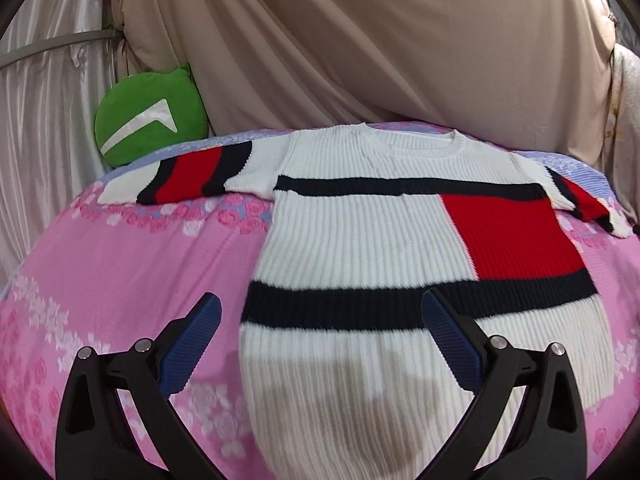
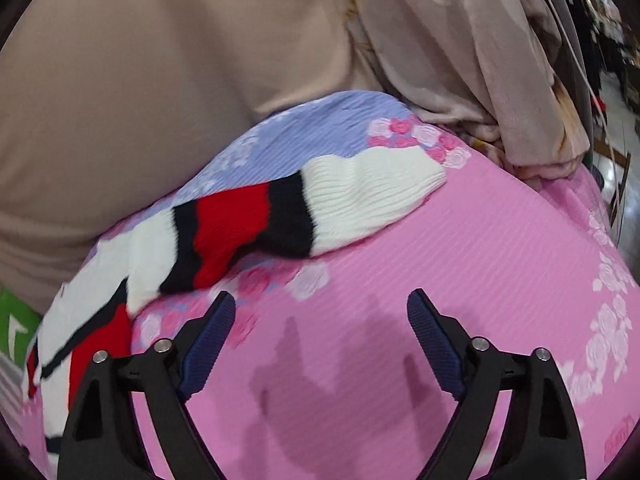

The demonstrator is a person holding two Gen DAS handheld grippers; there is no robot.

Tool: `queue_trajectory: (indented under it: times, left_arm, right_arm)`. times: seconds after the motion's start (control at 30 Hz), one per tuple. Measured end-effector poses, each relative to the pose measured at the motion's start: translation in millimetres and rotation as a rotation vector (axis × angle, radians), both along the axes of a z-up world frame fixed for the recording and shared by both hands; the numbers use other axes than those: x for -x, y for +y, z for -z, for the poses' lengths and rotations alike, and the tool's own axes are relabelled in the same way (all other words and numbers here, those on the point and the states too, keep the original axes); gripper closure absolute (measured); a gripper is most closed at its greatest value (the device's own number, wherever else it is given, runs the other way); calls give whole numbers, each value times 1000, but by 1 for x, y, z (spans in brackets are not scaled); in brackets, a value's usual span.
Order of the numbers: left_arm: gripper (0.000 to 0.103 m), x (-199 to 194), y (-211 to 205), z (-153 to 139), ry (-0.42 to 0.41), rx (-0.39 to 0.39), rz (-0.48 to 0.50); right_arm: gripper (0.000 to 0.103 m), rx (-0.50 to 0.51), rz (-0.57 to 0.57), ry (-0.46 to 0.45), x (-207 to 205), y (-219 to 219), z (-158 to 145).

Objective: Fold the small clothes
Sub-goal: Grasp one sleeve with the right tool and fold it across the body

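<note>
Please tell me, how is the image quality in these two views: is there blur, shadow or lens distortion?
Left wrist view: mostly sharp; fisheye bends the pink floral bed sheet into a dome; a grey gripper shadow lies on the white ribbed knit sweater with red and navy blocks. Right wrist view: slight motion blur, strongest on the sweater's sleeve; a dark shadow of the open right gripper falls on the sheet.

Striped knit sweater (image 1: 360, 240) flat, sleeves out

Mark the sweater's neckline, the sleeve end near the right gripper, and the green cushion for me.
sweater (image 1: 412, 142): left wrist view, on the ribbed neckline.
sleeve (image 2: 372, 196): right wrist view, on its white cuff end.
green cushion (image 1: 150, 114): left wrist view, on its front face.
</note>
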State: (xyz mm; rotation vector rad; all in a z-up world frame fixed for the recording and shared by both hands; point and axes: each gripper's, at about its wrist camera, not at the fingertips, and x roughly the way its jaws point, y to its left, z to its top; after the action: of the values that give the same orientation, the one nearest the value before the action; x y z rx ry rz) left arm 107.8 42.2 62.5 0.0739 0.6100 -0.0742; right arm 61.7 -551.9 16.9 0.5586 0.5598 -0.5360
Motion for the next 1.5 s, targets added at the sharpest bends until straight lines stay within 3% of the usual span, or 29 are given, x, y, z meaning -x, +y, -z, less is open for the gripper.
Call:
queue_trajectory:
  times: [0.1, 0.2, 0.3, 0.33, 0.37, 0.43, 0.53, 0.6, 0.7, 0.8, 0.93, 1.1, 1.2, 1.3, 1.37, 1.5]
  left_arm:
    - [5, -20, -7, 0, -5, -32, -5]
    - [5, -36, -12, 0, -9, -44, -3]
    - [5, -54, -18, 2, 3, -45, 11]
    - [5, -58, -19, 3, 8, -46, 15]
    - [5, -64, -21, 4, 11, -46, 20]
    - [5, -72, -24, 6, 14, -49, 22]
    - [5, -85, -26, 4, 8, -53, 20]
    - [5, -93, -25, 0, -6, -58, 15]
    - [5, -105, -23, -8, -29, -55, 8]
    - [5, -116, -20, -17, -41, -36, 12]
    - [5, -130, -14, -27, -48, -2, 27]
    - [5, -153, -7, -31, -41, 28, 37]
    - [5, -177, -6, -21, 32, 72, 73]
    - [5, -203, -6, -7, 123, 135, 107]
    - [5, -215, -10, 0, 157, 159, 129]
    - [5, -238, -28, 12, 220, 172, 171]
  right_arm:
    - [25, -99, 59, -11, -21, -54, 14]
    - [30, -98, 86, 15, -44, -79, 21]
    - [54, -68, 109, 50, -66, -91, 20]
    - [79, -65, 110, 57, -73, -94, 18]
    - [87, -73, 93, 51, -82, -95, 15]
    - [88, -44, 92, 16, -92, -87, -2]
    - [89, 40, 13, -86, -114, -47, -49]
    - [89, 84, -100, -166, -135, -4, -84]
    - [89, 173, -303, -219, -177, 84, -126]
    - [89, 246, -522, -229, -222, 185, -142]
    - [89, 284, -769, -172, -275, 308, -115]
    - [86, 261, -1004, 39, -321, 420, -23]
    - [83, 282, -1071, 146, -331, 442, 15]
    - [72, 295, -1062, 94, -301, 422, -1]
    - [54, 284, -988, 20, -278, 385, -21]
    - [46, 341, -763, -34, -232, 302, -43]
